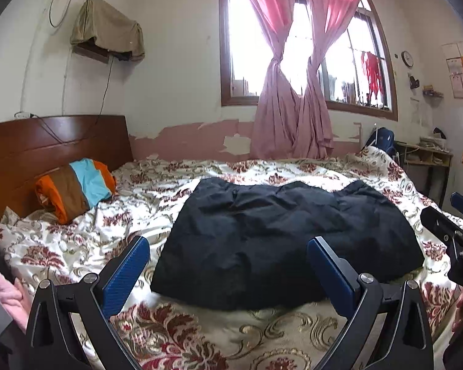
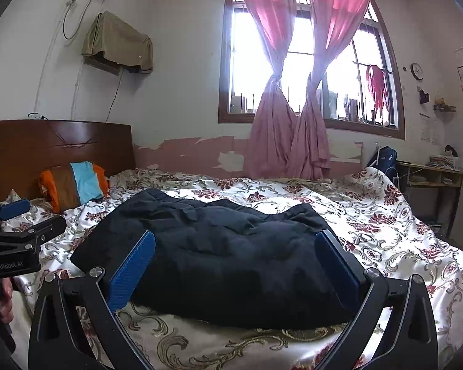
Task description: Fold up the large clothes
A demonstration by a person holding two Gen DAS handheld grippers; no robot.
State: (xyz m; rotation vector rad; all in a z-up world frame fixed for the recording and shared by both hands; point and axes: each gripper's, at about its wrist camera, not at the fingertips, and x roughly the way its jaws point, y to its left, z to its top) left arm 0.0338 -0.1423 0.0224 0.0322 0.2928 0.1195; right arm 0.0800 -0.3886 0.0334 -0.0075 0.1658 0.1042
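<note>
A large black padded garment point(image 1: 281, 234) lies folded into a rough rectangle in the middle of the bed, seen again in the right wrist view point(image 2: 219, 256). My left gripper point(image 1: 228, 265) hovers open over its near left edge, holding nothing between its blue pads. My right gripper point(image 2: 234, 262) is open too, above the garment's near right part. The right gripper's body point(image 1: 456, 237) pokes in at the right edge of the left wrist view. The left gripper's body point(image 2: 18, 240) appears at the left of the right wrist view, with a hand point(image 2: 6, 299) under it.
A floral bedspread point(image 1: 200, 333) covers the bed. A striped orange, brown and blue pillow point(image 1: 74, 188) leans on the wooden headboard point(image 1: 46, 145). Pink curtains point(image 1: 290, 117) hang at the window behind. A desk point(image 2: 429, 178) and blue bag point(image 2: 384, 157) stand at the far right.
</note>
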